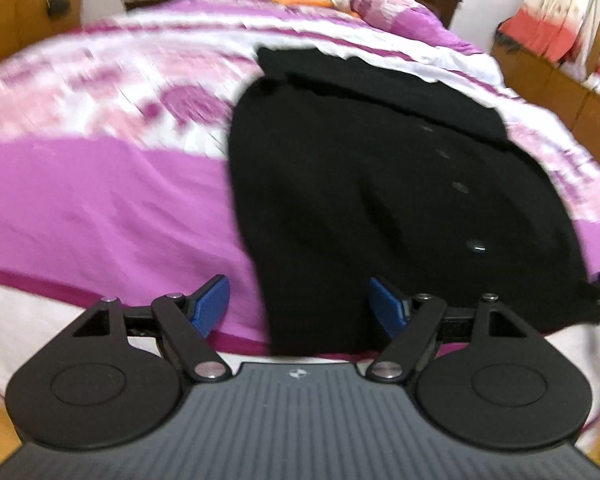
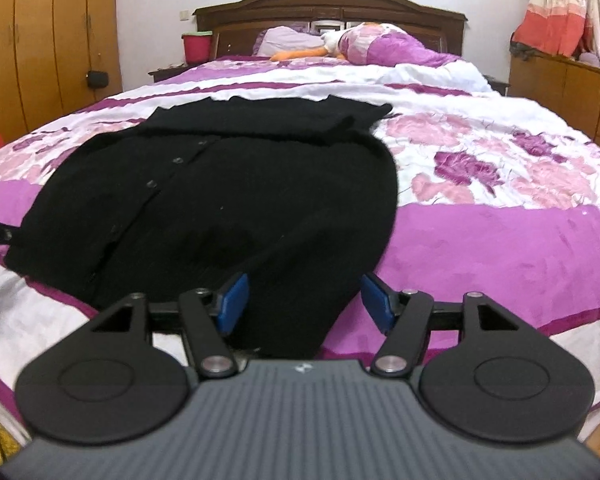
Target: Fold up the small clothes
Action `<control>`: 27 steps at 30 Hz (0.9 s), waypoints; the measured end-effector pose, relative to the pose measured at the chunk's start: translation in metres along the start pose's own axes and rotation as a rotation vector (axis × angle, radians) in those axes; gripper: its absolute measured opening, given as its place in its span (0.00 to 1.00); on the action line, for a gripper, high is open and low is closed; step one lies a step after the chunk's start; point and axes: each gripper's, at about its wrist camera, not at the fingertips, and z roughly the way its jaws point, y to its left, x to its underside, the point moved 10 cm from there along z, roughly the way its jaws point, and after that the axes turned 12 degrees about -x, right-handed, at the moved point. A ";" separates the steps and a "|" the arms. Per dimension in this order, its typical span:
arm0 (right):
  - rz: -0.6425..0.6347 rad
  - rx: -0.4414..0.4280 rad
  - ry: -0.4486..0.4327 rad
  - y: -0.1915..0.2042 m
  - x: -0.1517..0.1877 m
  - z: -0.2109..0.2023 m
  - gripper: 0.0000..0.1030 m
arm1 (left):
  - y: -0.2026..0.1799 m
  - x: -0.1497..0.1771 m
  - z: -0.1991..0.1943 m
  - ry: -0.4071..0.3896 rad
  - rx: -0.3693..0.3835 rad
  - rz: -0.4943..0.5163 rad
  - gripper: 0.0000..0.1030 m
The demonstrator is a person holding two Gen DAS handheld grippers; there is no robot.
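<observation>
the step in hand looks like the approach before a fold: the black cardigan (image 2: 220, 200) lies spread on the purple floral bedspread (image 2: 500, 220), buttons up, hem nearest. the left gripper (image 1: 298, 306) is wide open and empty at the hem's left corner; the right gripper (image 2: 300, 300) is equally spread, straddling the right corner, gripping nothing. next, each probably needs to pinch its corner.

Soft even indoor light, no hard shadows, left wrist view smeared by motion blur across the bedspread (image 1: 100, 184), right wrist view sharper, black garment (image 2: 220, 192) underexposed and nearly featureless, fisheye bending at edges.
</observation>
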 end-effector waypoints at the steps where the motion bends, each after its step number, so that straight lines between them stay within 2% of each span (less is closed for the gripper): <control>1: 0.004 0.001 0.002 0.001 0.000 0.001 0.62 | -0.005 0.002 0.003 0.005 0.025 -0.015 0.78; 4: 0.000 -0.031 -0.006 0.010 -0.001 0.002 0.62 | -0.020 0.004 0.009 -0.016 0.065 0.013 0.80; 7: 0.034 -0.115 -0.024 0.019 -0.004 0.005 0.62 | -0.030 0.004 0.018 -0.007 0.072 0.013 0.80; 8: 0.042 -0.132 -0.023 0.023 -0.004 0.007 0.62 | -0.032 0.004 0.019 -0.010 0.071 0.011 0.74; 9: 0.044 -0.141 -0.021 0.025 -0.003 0.008 0.62 | -0.033 0.002 0.019 -0.016 0.055 0.006 0.61; 10: 0.036 -0.144 -0.015 0.028 -0.003 0.010 0.62 | -0.032 0.001 0.019 -0.015 0.031 0.001 0.55; 12: 0.015 -0.141 -0.006 0.033 -0.002 0.014 0.62 | -0.033 -0.007 0.016 -0.021 0.054 -0.027 0.25; 15: -0.002 -0.156 0.005 0.041 -0.001 0.017 0.62 | -0.037 -0.018 0.009 -0.014 0.131 -0.098 0.19; 17: -0.015 -0.163 0.007 0.047 0.000 0.018 0.62 | -0.042 -0.027 0.004 -0.025 0.154 -0.119 0.18; 19: -0.056 -0.176 0.014 0.058 0.000 0.021 0.65 | -0.046 -0.040 -0.002 -0.046 0.172 -0.148 0.18; 21: -0.121 -0.182 0.015 0.072 0.001 0.024 0.72 | -0.048 -0.053 -0.010 -0.077 0.181 -0.177 0.17; 25: -0.225 -0.229 0.036 0.100 0.003 0.036 0.73 | -0.049 -0.078 -0.021 -0.133 0.192 -0.215 0.13; 27: -0.260 -0.220 0.052 0.107 0.006 0.044 0.73 | -0.048 -0.085 -0.024 -0.143 0.197 -0.229 0.13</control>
